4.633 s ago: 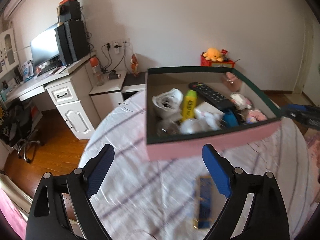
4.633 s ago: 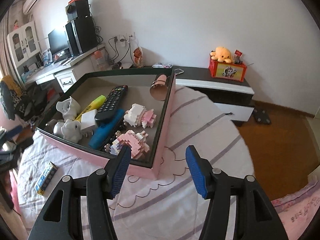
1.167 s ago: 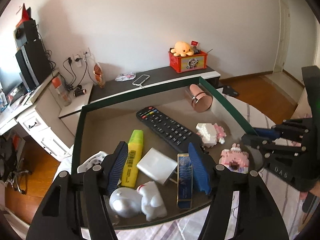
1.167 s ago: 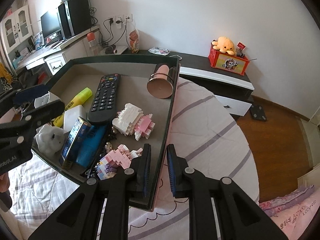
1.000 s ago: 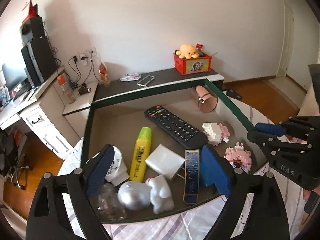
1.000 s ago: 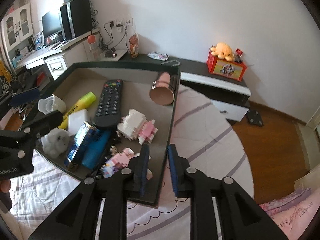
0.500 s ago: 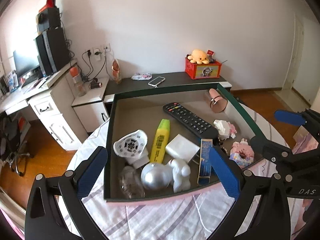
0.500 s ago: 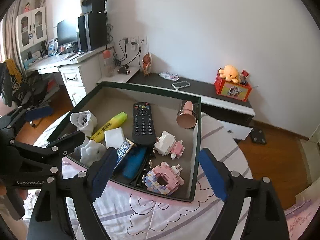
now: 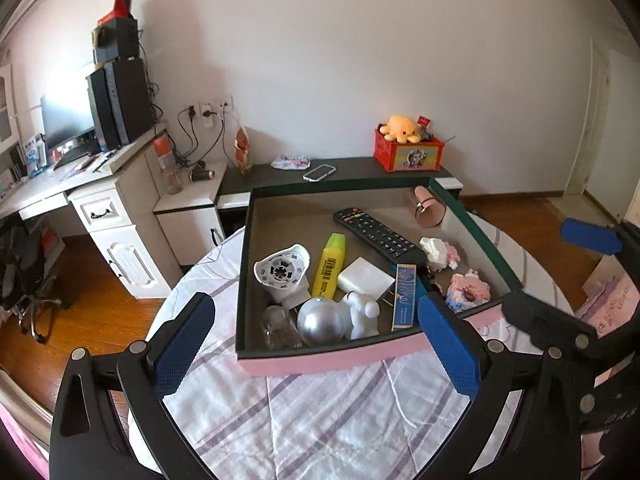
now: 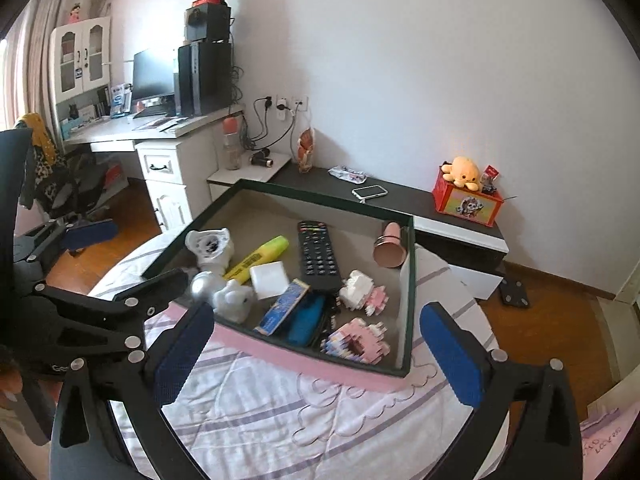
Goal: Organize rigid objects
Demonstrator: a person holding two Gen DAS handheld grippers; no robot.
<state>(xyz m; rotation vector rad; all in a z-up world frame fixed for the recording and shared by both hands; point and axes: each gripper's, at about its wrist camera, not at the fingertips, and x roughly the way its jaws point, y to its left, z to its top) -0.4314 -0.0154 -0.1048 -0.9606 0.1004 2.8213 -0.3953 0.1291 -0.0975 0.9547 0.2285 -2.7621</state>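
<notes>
A pink box with a dark green rim (image 9: 320,358) (image 10: 404,370) sits on the round table. It holds a black remote (image 9: 378,234) (image 10: 318,254), a yellow highlighter (image 9: 330,266) (image 10: 258,258), a white charger (image 9: 366,280), a blue flat box (image 9: 404,296) (image 10: 284,306), a silver ball (image 9: 322,320), pink and white brick models (image 10: 358,342) and a pink cylinder (image 10: 390,246). My left gripper (image 9: 316,346) is open and empty, in front of the box. My right gripper (image 10: 316,354) is open and empty, at the box's near right corner.
The table has a white cloth with purple stripes (image 9: 320,420). A dark low cabinet (image 10: 440,208) with a phone and a red toy box stands behind. A white desk (image 9: 92,196) with a monitor stands at the left. Wooden floor lies around the table.
Both grippers have pulled back and up from the box and opened wide. The blue flat box, earlier on the cloth, now lies inside the box.
</notes>
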